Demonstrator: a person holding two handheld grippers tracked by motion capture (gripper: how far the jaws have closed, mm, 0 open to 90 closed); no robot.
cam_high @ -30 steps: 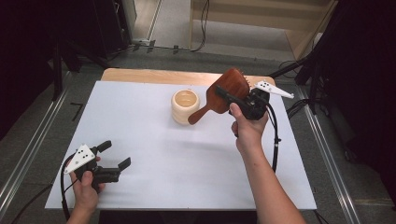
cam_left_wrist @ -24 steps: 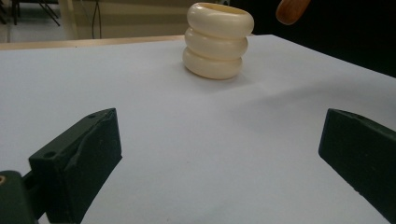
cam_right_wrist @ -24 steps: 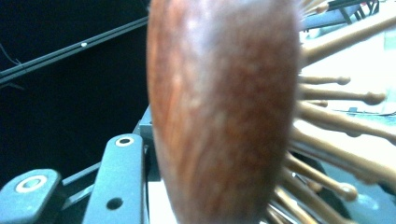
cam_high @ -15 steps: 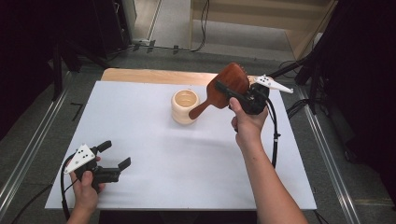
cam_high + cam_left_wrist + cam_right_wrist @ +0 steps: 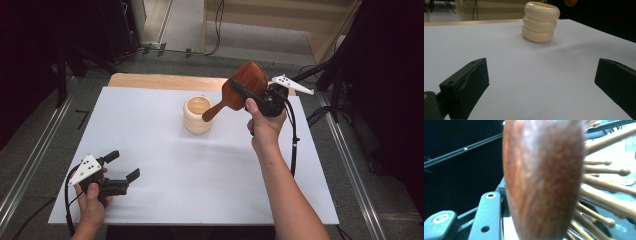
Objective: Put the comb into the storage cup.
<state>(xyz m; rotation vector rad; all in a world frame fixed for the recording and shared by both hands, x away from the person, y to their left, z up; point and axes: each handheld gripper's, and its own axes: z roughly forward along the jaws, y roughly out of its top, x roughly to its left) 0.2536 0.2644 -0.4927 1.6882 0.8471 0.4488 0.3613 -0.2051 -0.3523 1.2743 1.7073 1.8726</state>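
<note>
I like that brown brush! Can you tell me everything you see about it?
The hairbrush looks like reddish-brown wood, with a smooth oval back, a narrow handle and pale wooden pins with rounded tips. The right tongs grip its head and hold it up in the air, tilted, with the handle pointing down toward the cream ringed cup. It does not touch the cup.

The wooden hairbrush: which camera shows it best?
The high view: the whole hairbrush shows there, handle angled down toward the cream holder, head clamped in the right gripper. The right gripper view shows a blurred close-up of its back and bristles; the left gripper view catches just its handle tip.
</note>
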